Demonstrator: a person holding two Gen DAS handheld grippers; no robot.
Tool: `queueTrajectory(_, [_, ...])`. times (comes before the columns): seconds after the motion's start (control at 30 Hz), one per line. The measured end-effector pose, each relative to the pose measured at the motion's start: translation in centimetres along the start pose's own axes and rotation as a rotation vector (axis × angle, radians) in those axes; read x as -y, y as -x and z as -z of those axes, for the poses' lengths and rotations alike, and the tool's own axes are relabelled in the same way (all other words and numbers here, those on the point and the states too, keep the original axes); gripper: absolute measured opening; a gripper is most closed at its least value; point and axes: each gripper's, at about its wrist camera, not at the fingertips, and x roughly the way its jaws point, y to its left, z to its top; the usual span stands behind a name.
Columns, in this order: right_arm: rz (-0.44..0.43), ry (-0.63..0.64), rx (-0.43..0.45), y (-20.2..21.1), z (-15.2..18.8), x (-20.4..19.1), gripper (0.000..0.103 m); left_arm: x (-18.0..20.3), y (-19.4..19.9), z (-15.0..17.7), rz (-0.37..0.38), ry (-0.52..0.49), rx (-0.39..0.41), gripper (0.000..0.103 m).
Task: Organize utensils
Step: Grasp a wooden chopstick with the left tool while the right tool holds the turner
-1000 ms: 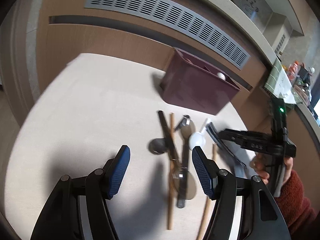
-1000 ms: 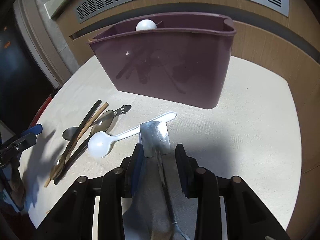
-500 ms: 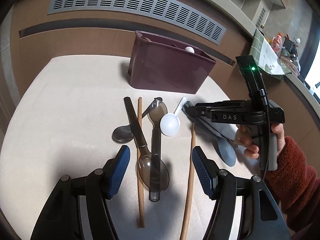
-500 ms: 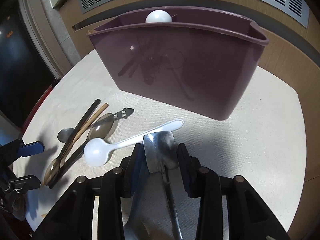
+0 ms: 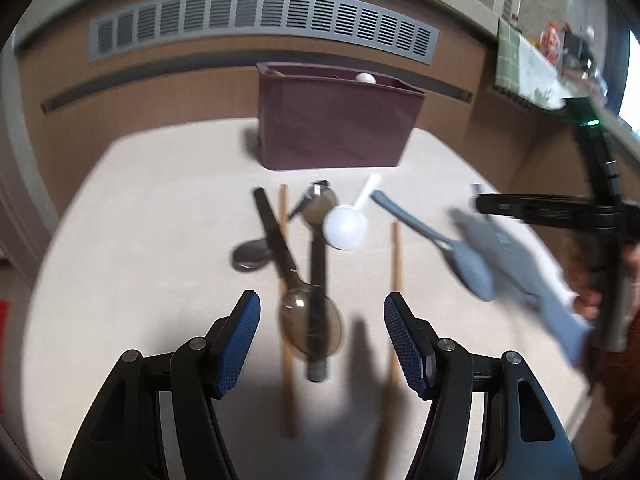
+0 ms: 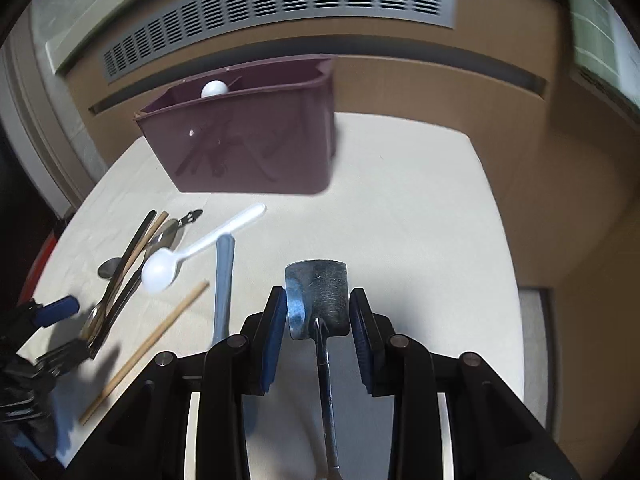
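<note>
My right gripper [image 6: 318, 316] has the wide flat end of a metal utensil [image 6: 316, 292] between its pads, and its jaws are closing on it. The left wrist view shows that utensil [image 5: 520, 280] as a grey blur hanging under the right gripper [image 5: 480, 202], clear of the table. Open and empty, my left gripper [image 5: 322, 332] hovers over a translucent brown spoon [image 5: 310, 328]. On the table lie a white spoon [image 5: 345, 227], a grey spoon [image 5: 468, 268], a small metal spoon [image 5: 250, 254] and wooden chopsticks [image 5: 396, 256]. A maroon bin [image 5: 336, 128] stands behind them.
The bin [image 6: 248, 148] holds several utensils, a white round one [image 6: 214, 89] poking above its rim. Behind it runs a brown wall with a grey vent [image 5: 264, 20]. The round table's edge [image 6: 496, 216] curves close on the right. A hand in a red sleeve [image 5: 624, 320] holds the right gripper.
The right gripper has drawn back from the bin and risen with the metal utensil. A grey spoon now lies uncovered on the table. The left gripper has rolled and swung to face the bin.
</note>
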Motion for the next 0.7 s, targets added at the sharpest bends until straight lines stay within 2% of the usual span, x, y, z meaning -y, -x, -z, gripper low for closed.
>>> queueTrajectory(0.07, [0.011,-0.024,0.007,0.7,0.9,0.6,0.028,0.3,-0.4,0.0,-0.083,-0.051,-0.01,0.065])
queueTrajectory(0.13, [0.036,-0.033,0.013,1.0,1.5,0.7,0.029,0.0,-0.7,0.0,-0.102,-0.061,-0.023,0.065])
queueTrajectory(0.2, [0.03,-0.034,0.01,1.0,2.1,0.6,0.029,-0.7,-0.9,-0.2,-0.102,-0.045,-0.033,0.065])
queueTrajectory(0.3, [0.024,-0.027,0.003,0.9,2.7,0.0,0.029,-2.5,-0.5,-0.5,-0.159,-0.01,-0.02,0.065])
queueTrajectory(0.37, [0.037,-0.007,-0.001,0.9,3.0,-0.5,0.029,-3.9,-0.2,-0.6,-0.167,0.026,-0.018,0.065])
queueTrajectory(0.4, [0.041,0.002,-0.002,0.8,3.1,-0.7,0.029,-4.5,-0.1,-0.6,-0.145,0.048,-0.019,0.065])
queueTrajectory(0.5, [0.041,0.024,-0.006,0.6,3.2,-1.3,0.029,-5.5,0.3,-0.6,0.015,0.118,-0.037,0.065])
queueTrajectory(0.57, [0.062,0.04,-0.004,0.5,3.3,-1.7,0.029,-4.9,0.7,-0.7,0.09,0.133,-0.034,0.065])
queueTrajectory(0.67, [0.082,0.058,0.006,0.6,3.3,-1.9,0.029,-2.1,0.7,-1.0,0.178,0.069,-0.035,0.063])
queueTrajectory(0.7, [0.078,0.056,0.006,0.7,3.3,-1.9,0.029,-0.7,0.5,-1.1,0.202,0.024,-0.052,0.055])
